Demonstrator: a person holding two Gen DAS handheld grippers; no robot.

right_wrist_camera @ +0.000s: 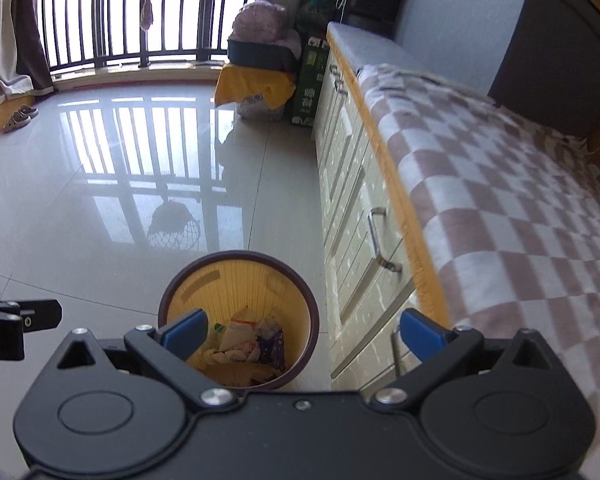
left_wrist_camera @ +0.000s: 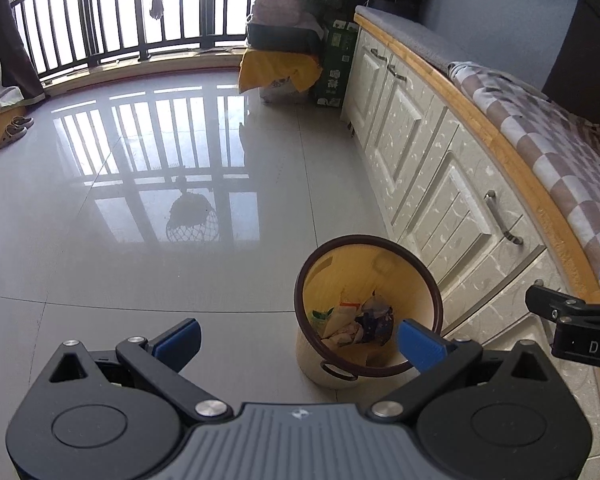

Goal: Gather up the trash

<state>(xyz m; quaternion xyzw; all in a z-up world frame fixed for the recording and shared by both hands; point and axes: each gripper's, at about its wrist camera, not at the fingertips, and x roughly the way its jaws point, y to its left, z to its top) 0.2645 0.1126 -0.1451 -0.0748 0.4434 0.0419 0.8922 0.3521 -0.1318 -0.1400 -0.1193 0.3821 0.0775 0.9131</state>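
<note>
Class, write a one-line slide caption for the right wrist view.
Open right gripper above a round yellow waste bin with a dark brown rim, holding crumpled wrappers, beside cream cabinet drawers.

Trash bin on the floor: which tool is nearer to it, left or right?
Right, as far as the views show. The right tool hangs almost directly above the trash bin, open and empty. The left tool, also open, sits off to the bin's left.
</note>
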